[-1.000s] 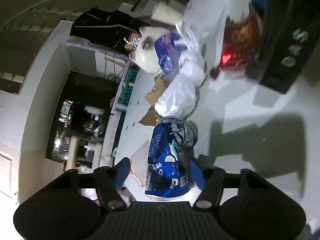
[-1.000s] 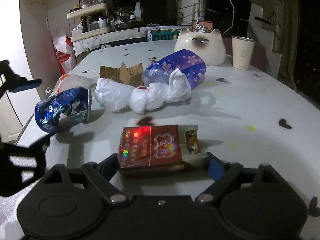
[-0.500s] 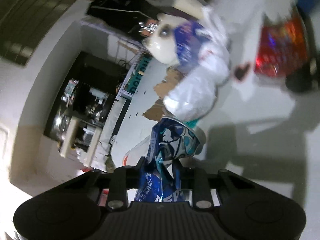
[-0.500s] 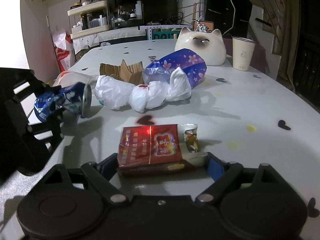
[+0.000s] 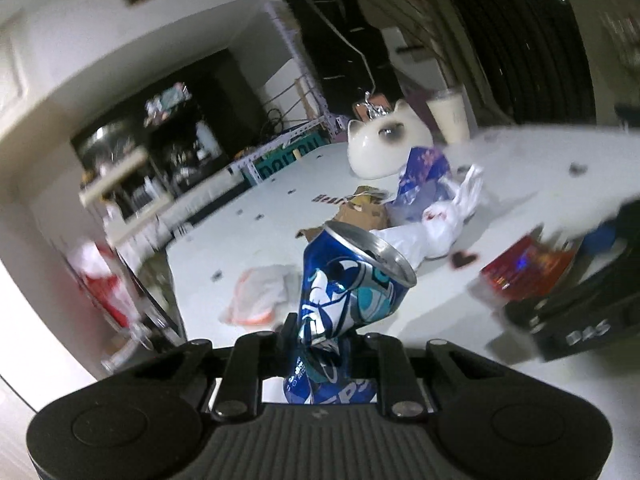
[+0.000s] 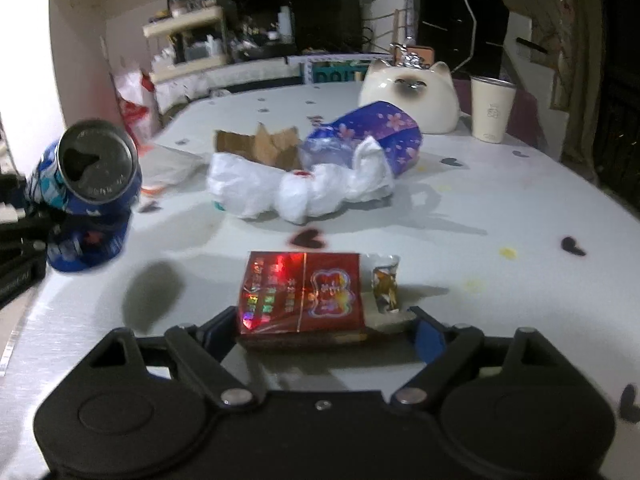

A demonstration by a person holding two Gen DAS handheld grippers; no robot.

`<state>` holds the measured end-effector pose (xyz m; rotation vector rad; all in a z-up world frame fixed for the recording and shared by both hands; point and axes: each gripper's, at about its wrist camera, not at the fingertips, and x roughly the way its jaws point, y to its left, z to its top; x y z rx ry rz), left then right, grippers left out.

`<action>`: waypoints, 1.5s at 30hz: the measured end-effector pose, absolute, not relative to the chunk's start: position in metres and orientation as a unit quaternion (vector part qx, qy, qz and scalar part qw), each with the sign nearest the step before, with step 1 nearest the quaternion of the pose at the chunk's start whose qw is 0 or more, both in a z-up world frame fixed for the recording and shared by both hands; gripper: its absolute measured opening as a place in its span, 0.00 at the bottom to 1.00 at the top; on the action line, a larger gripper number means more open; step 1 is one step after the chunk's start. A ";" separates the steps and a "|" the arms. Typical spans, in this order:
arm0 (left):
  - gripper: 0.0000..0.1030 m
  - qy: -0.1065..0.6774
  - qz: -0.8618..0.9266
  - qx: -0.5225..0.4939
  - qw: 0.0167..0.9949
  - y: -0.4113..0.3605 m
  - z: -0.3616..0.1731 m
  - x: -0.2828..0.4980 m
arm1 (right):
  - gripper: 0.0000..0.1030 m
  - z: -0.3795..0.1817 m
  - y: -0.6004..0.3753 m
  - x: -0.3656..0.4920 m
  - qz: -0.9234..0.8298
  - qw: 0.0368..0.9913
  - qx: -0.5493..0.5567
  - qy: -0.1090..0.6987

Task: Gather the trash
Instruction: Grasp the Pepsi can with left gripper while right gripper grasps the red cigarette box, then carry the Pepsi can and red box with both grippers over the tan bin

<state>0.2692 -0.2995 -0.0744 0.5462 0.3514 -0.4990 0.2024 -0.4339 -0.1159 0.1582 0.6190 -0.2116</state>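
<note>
Left gripper: jaws just closed in and clamped on one crushed blue can; the can is held clear of the table, far left in the right wrist view, its opened top turned toward that camera.
Can contents: cannot be told; only a dark opening is seen.
Orange-and-white wrapper: one, flat on the white table, near the left edge.
Torn cardboard: one piece, far of the bags.
White plastic bags: one knotted bundle, mid-table; contents hidden.
Purple flowered packet: one, touching the bundle on its far right.
Right gripper: jaws wide, a red cigarette pack lying between them, flap open at its right; no firm press is seen.
Cat-shaped ceramic jar: one, far right.
Paper cup: one, upright, just right of the jar; contents not visible.
</note>
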 end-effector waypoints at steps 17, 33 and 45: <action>0.21 0.208 -0.230 0.083 0.947 -0.229 -0.055 0.213 | 0.84 -0.066 -0.398 0.142 -0.096 0.961 0.062 0.252; 0.21 0.223 -0.175 0.008 0.959 -0.142 -0.045 0.192 | 0.85 -0.043 -0.331 0.135 -0.078 0.966 0.041 0.241; 0.21 0.243 -0.103 -0.020 0.964 -0.057 -0.055 0.193 | 0.85 -0.046 -0.246 0.155 -0.014 0.970 0.012 0.243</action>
